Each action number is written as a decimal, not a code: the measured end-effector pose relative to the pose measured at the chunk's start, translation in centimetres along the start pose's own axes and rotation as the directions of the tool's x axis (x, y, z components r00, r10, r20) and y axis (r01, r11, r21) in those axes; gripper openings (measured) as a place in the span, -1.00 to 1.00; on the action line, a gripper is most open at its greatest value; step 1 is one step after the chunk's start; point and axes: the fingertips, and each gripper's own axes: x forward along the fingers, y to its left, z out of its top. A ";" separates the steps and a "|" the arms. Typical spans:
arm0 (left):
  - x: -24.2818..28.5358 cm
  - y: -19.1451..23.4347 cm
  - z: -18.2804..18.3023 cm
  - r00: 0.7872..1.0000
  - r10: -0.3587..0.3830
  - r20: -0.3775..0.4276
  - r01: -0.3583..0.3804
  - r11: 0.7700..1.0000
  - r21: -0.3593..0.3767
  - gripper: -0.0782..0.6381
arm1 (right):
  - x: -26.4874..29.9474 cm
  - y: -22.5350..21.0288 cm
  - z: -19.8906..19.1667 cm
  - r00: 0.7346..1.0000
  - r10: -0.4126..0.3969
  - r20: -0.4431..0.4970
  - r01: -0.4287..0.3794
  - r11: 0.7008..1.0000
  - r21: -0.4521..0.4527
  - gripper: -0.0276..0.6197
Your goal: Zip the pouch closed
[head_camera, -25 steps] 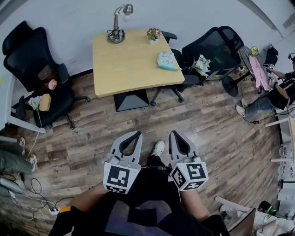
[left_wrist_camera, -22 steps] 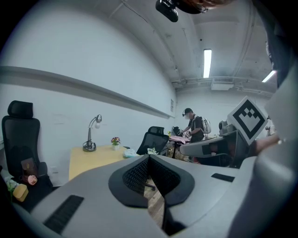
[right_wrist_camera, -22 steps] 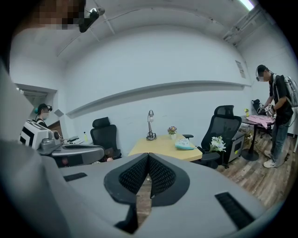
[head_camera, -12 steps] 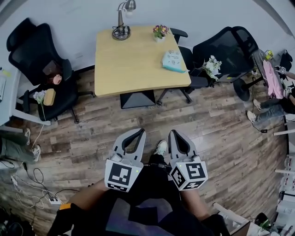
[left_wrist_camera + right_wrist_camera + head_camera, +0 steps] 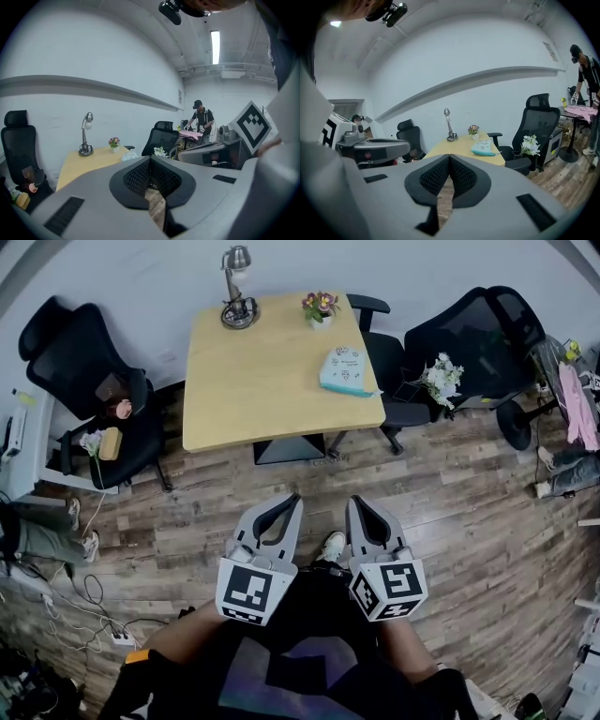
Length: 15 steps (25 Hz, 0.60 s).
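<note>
In the head view the task has not begun, as far as can be judged. The pouch (image 5: 345,369), a pale teal thing, lies on the wooden table (image 5: 244,390) well ahead of both grippers and a little to the right of them, with a stretch of plank floor (image 5: 450,512) between. Nothing touches it, and it is too small here to tell whether its zip is open. The left gripper (image 5: 293,499) and the right gripper (image 5: 354,502) are held side by side close to the person's body and point toward the table. Each is drawn to a point at its tip, with nothing in it. The approach, taking hold of the pouch and pulling the zip all appear to remain.

In the left gripper view, the left gripper (image 5: 150,158) is clenched. Its ribbed pads (image 5: 138,178) meet at the tip and only bare floor shows in the narrow gap behind them. It holds nothing and touches nothing. The pouch (image 5: 129,156) is a small pale shape on the far table (image 5: 84,166), beyond the tip and slightly to its left. A desk lamp (image 5: 86,136) stands further left.

In the right gripper view, the right gripper (image 5: 449,155) is likewise clenched on nothing, its pads (image 5: 461,174) together at the tip. The pouch (image 5: 483,149) lies flat near the table's (image 5: 450,146) right edge, well apart from the tip, ahead and to its right.
</note>
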 end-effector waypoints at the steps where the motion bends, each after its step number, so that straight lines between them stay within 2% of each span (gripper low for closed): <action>1: 0.6 -0.4 0.1 1.000 0.007 -0.016 -0.007 1.000 -0.014 -0.76 | 0.0 -0.8 0.3 1.000 0.005 -0.001 -0.005 1.000 -0.003 -0.87; 3: 1.9 -1.0 0.5 0.999 0.021 -0.032 -0.022 0.999 -0.029 -0.76 | 0.0 -2.5 0.8 1.000 0.012 0.000 -0.012 1.000 -0.009 -0.87; 7: 4.4 -2.4 2.1 0.999 0.042 0.015 -0.043 0.999 0.014 -0.76 | -0.3 -5.8 1.5 1.000 0.018 0.008 -0.018 1.000 -0.010 -0.87; 11: 5.7 -4.3 1.4 0.998 0.054 -0.037 -0.054 0.999 0.002 -0.76 | -0.8 -8.3 1.5 1.000 0.025 0.008 -0.025 1.000 -0.006 -0.87; 15: 6.5 -5.3 1.4 0.997 0.061 -0.048 -0.060 0.998 0.019 -0.76 | -1.0 -9.9 1.0 1.000 0.025 0.010 -0.026 1.000 0.013 -0.87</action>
